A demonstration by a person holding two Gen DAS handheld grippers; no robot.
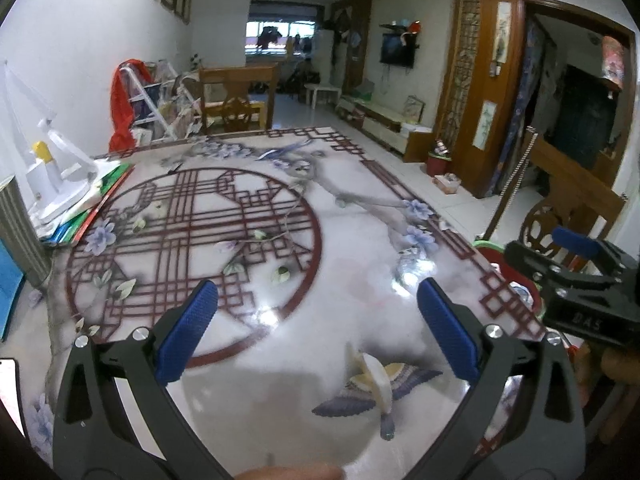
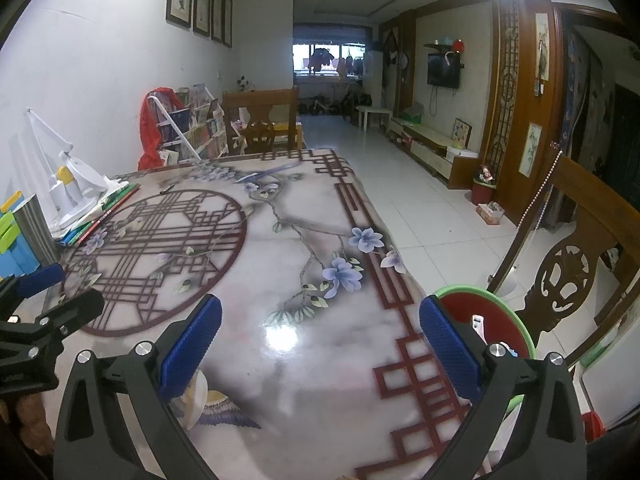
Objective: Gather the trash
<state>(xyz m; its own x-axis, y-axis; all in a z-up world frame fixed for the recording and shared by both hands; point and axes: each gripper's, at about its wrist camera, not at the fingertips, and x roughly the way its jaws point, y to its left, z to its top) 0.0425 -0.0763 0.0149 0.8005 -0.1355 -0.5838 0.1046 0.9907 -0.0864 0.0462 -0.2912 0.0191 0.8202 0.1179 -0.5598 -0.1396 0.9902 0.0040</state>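
Observation:
A pale banana peel (image 1: 378, 378) lies on the patterned table (image 1: 304, 280), near its front edge, between and just below the fingers of my left gripper (image 1: 318, 330), which is open and empty. In the right wrist view the peel (image 2: 196, 398) shows partly behind the left finger of my right gripper (image 2: 320, 344), also open and empty. A red bin with a green rim (image 2: 486, 314) stands beside the table's right edge, with some white scraps inside. The right gripper (image 1: 576, 280) shows at the right of the left wrist view, over the bin.
A white desk lamp (image 1: 52, 168) stands on a stack of books (image 1: 100, 204) at the table's left. A carved wooden chair (image 2: 572, 272) stands right of the bin. A small red bin (image 2: 484, 190) sits on the tiled floor further off.

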